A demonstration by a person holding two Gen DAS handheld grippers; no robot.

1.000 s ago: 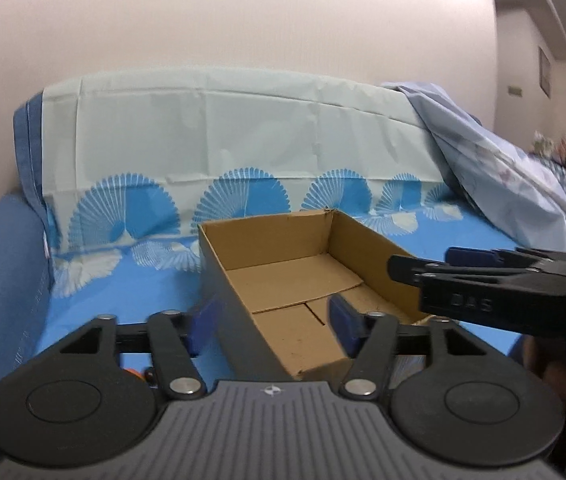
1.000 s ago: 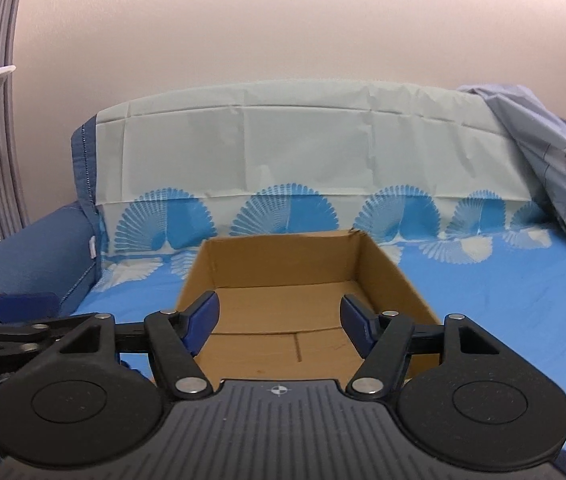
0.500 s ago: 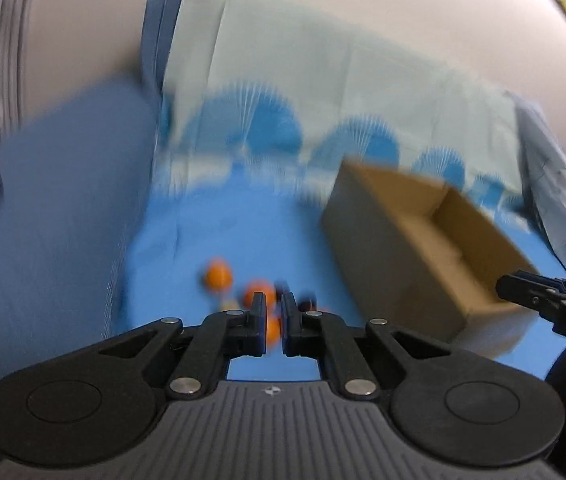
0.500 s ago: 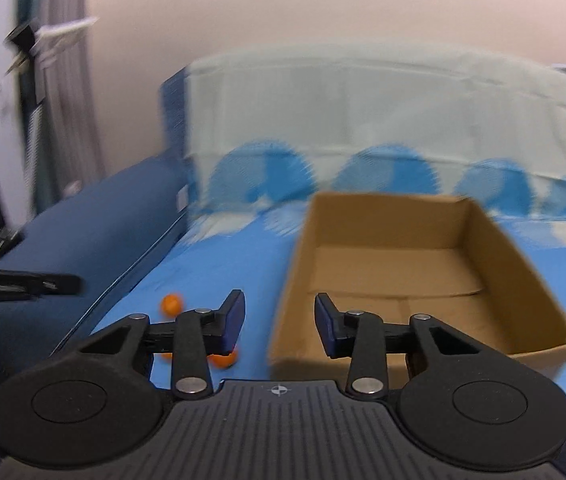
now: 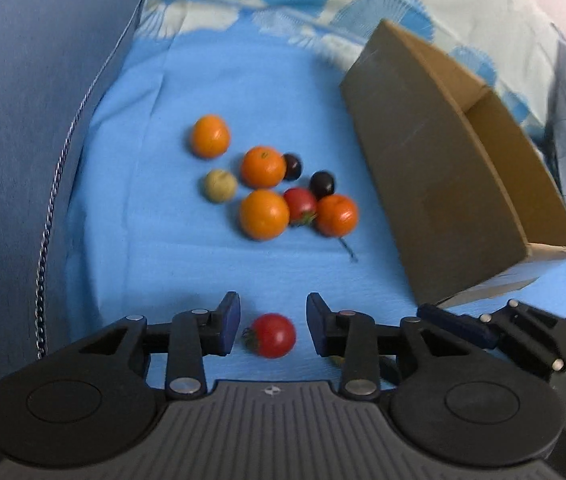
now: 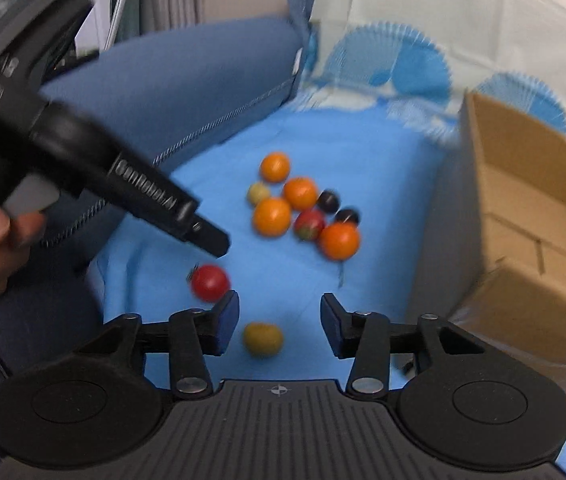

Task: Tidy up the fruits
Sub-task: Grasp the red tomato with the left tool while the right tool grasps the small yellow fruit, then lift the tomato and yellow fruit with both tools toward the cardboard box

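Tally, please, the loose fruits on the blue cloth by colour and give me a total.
Orange fruits: 4
Red tomatoes: 2
Dark purple fruits: 2
Yellow-green fruits: 2
Total: 10

Surface: sofa seat under a blue cloth (image 5: 187,80)
On it: loose fruits (image 5: 263,214), open cardboard box (image 5: 435,168) beside them
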